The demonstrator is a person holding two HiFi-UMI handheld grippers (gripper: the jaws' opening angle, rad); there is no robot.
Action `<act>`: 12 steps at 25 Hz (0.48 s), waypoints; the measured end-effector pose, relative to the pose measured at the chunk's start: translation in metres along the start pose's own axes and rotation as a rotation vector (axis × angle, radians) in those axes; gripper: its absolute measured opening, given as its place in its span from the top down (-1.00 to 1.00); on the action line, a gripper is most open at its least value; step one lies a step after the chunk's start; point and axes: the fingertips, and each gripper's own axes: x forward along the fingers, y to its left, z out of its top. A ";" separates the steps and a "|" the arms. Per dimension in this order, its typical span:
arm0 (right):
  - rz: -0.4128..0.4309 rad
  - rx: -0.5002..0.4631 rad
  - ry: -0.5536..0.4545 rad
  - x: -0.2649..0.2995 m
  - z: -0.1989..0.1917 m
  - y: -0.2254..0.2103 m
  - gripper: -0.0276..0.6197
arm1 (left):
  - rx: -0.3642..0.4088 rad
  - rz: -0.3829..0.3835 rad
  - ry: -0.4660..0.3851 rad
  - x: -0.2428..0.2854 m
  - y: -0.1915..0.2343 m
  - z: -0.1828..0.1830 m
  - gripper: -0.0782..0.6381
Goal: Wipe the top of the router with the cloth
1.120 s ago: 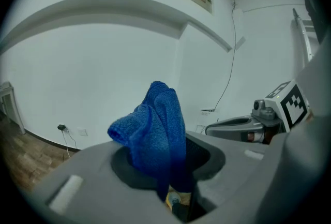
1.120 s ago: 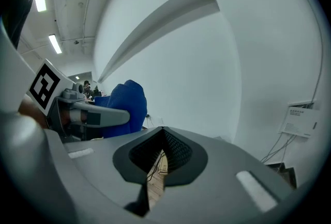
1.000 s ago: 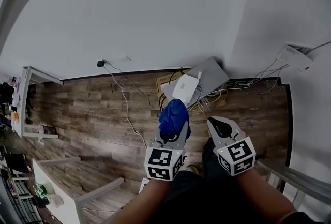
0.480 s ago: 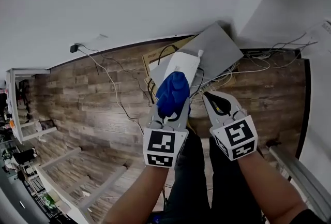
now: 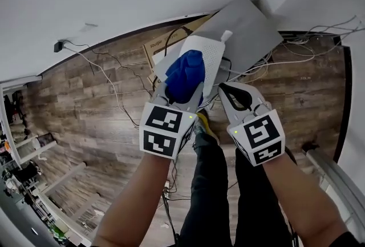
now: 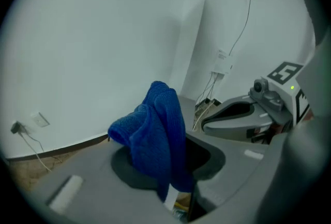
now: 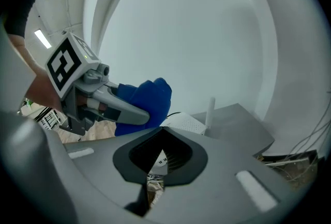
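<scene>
Dark print stands on the cardboard box just left of the router; it is too small to read with certainty. The cubes on the left gripper and the right gripper bear only black-and-white square codes.

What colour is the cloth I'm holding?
Solid bright blue; the bunched fabric cloth shows best in the left gripper view.

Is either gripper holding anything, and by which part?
The left gripper pinches the blue cloth by its lower folds; the rest bunches above the jaws. The right gripper is shut, empty.
</scene>
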 end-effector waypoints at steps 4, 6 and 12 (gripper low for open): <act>-0.007 0.018 0.006 0.022 -0.009 -0.008 0.84 | 0.060 -0.020 0.135 0.032 0.019 -0.026 0.14; -0.012 0.030 0.013 0.032 -0.014 -0.012 0.84 | 0.064 -0.022 0.185 0.044 0.027 -0.036 0.14; -0.008 0.058 0.041 0.050 -0.020 -0.016 0.84 | 0.043 -0.011 0.257 0.056 0.052 -0.048 0.14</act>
